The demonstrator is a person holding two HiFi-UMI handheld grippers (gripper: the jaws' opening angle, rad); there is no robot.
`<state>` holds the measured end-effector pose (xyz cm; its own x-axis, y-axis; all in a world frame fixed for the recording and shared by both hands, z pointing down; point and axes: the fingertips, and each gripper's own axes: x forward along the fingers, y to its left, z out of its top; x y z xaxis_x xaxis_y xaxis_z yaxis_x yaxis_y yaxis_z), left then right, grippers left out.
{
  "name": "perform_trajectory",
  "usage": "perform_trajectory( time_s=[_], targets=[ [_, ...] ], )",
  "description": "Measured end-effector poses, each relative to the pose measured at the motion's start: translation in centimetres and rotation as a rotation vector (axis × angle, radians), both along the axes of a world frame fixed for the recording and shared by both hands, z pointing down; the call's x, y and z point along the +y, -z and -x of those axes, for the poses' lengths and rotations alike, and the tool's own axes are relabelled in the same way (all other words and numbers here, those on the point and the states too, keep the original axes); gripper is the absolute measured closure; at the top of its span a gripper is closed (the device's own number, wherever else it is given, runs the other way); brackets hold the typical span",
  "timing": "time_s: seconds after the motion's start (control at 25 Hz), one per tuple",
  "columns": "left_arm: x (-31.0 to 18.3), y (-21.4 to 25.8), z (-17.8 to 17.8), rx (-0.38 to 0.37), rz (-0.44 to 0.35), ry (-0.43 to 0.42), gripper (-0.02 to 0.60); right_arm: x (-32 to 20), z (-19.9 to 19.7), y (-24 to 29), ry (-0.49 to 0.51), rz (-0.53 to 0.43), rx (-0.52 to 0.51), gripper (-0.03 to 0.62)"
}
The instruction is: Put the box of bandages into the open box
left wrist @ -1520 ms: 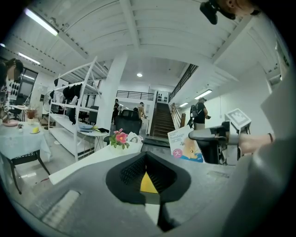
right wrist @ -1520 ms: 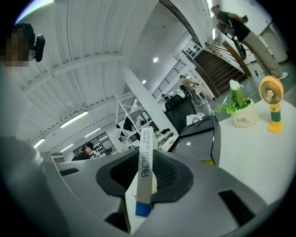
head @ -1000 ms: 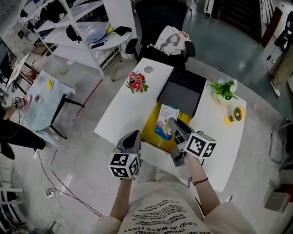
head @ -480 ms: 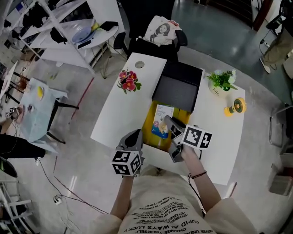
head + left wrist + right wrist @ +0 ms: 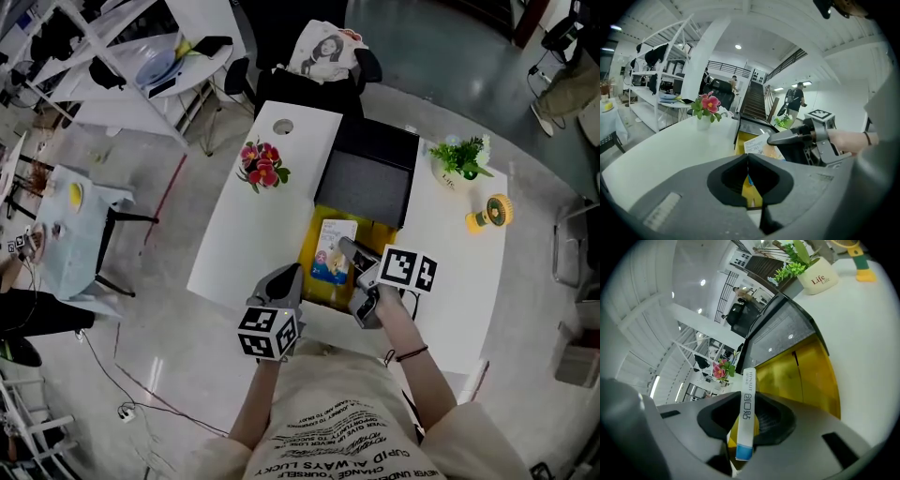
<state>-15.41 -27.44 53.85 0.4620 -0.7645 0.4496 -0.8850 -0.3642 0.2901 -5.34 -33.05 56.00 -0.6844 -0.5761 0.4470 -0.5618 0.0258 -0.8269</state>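
Note:
The box of bandages (image 5: 334,249) is a flat white carton with a blue end. My right gripper (image 5: 351,251) is shut on its narrow edge (image 5: 746,408) and holds it upright over the open box (image 5: 314,292). That box has a yellow inside (image 5: 806,376), and its dark lid (image 5: 373,183) is folded back away from me. My left gripper (image 5: 285,281) hovers at the table's near edge, left of the open box. Its jaws are shut (image 5: 748,157) with nothing between them. The left gripper view also shows the carton (image 5: 754,144) and the right gripper (image 5: 787,137).
The white table (image 5: 253,230) carries a pot of pink flowers (image 5: 262,167) at the left. A green plant (image 5: 459,159) and a small yellow fan (image 5: 489,214) stand at the right. A chair with a printed bag (image 5: 323,52) is behind the table.
The right gripper still holds the carton over the yellow box. The left gripper has edged a little nearer to the box's left side.

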Motion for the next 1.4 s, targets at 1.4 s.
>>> perform_trajectory(
  time_s=[1.4],
  targets=[
    [-0.5, -0.1, 0.1, -0.032, -0.023, -0.003, 0.560, 1.0, 0.3, -4.3, 0.099, 0.131, 0.290, 0.416]
  ],
)
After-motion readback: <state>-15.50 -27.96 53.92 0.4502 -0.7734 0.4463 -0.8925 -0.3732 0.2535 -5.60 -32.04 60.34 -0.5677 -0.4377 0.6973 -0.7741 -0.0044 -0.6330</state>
